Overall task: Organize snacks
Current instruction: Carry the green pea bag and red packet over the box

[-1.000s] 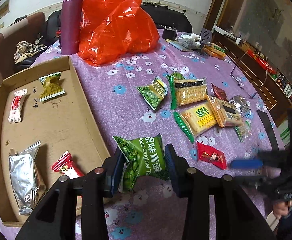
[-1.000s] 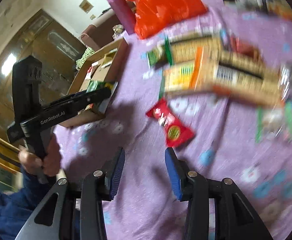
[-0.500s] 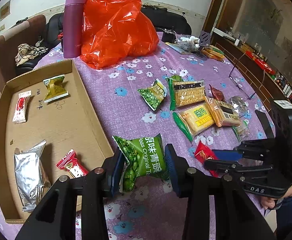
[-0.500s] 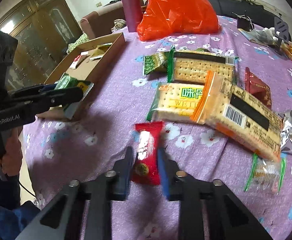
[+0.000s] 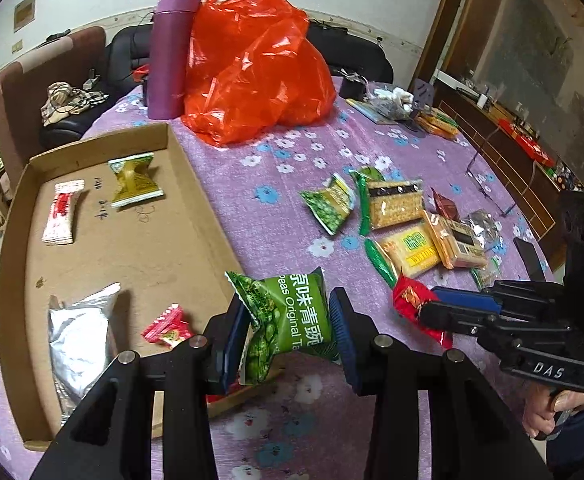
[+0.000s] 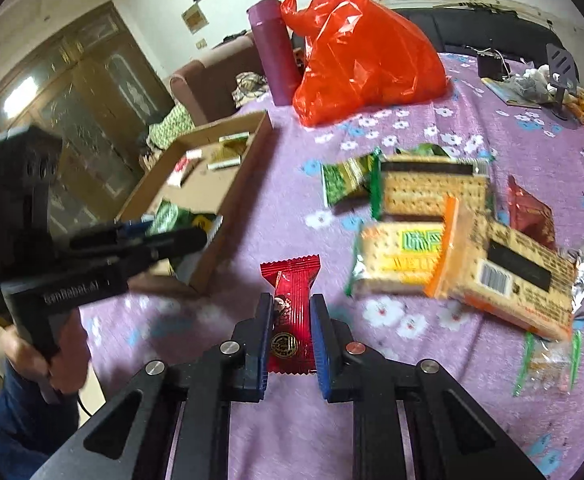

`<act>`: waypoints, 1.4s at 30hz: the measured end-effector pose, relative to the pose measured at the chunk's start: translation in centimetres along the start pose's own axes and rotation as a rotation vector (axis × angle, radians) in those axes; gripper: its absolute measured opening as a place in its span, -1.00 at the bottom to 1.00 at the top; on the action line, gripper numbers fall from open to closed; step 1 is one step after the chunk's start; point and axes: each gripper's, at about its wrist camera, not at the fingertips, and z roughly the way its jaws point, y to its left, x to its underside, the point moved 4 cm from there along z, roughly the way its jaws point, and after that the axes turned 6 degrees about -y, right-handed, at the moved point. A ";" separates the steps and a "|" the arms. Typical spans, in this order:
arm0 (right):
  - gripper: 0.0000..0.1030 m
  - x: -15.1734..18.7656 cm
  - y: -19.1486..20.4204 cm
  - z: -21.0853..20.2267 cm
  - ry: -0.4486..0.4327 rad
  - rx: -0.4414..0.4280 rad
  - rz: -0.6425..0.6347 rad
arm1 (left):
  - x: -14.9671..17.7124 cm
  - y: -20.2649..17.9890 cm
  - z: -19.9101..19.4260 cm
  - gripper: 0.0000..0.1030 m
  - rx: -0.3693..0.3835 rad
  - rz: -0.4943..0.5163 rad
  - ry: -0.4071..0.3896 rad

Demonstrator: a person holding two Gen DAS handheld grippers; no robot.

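Left gripper (image 5: 287,330): clamped on green pea packet (image 5: 292,316), held over near corner of cardboard tray (image 5: 207,216); tray holds silver pouch (image 5: 77,336), small red candy (image 5: 167,326). Right gripper (image 6: 292,336): clenched on red candy packet (image 6: 292,300), above purple floral tablecloth (image 6: 432,420), cracker packs (image 6: 432,188) beyond.

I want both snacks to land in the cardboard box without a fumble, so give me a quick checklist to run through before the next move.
1. Left tool gripping the green pea packet: ok, pads press both sides.
2. Right tool gripping the red candy: ok, shut on it.
3. Free floor in the cardboard box: ok, bare cardboard between the snacks inside.
4. Pea packet over the box: not ok, it hangs at the near wall.
5. Red candy lifted off the tablecloth: cannot tell.
6. Tools apart from each other: ok.
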 end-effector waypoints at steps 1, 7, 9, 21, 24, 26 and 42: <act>-0.60 -0.4 0.3 0.2 -0.005 -0.013 0.010 | -0.1 0.4 -0.1 -0.23 -0.004 -0.007 -0.004; -0.60 -2.7 3.4 2.0 -0.017 -0.078 0.022 | -0.9 3.9 -1.4 -0.23 -0.041 -0.068 -0.042; -0.60 -3.4 4.5 2.9 -0.017 -0.095 0.030 | -1.1 5.3 -1.8 -0.23 -0.058 -0.094 -0.053; -0.59 -6.3 7.6 10.2 0.029 -0.141 0.116 | -1.4 13.0 -0.3 -0.23 -0.147 -0.225 -0.034; -0.59 -7.0 7.8 11.8 0.032 -0.128 0.133 | -1.6 13.4 0.6 -0.23 -0.153 -0.233 -0.022; -0.59 -7.2 7.7 12.7 0.038 -0.121 0.142 | -1.5 13.4 1.1 -0.23 -0.161 -0.228 -0.018; -0.59 -7.0 7.4 16.4 0.071 -0.086 0.148 | -0.9 13.5 1.9 -0.22 -0.168 -0.218 -0.001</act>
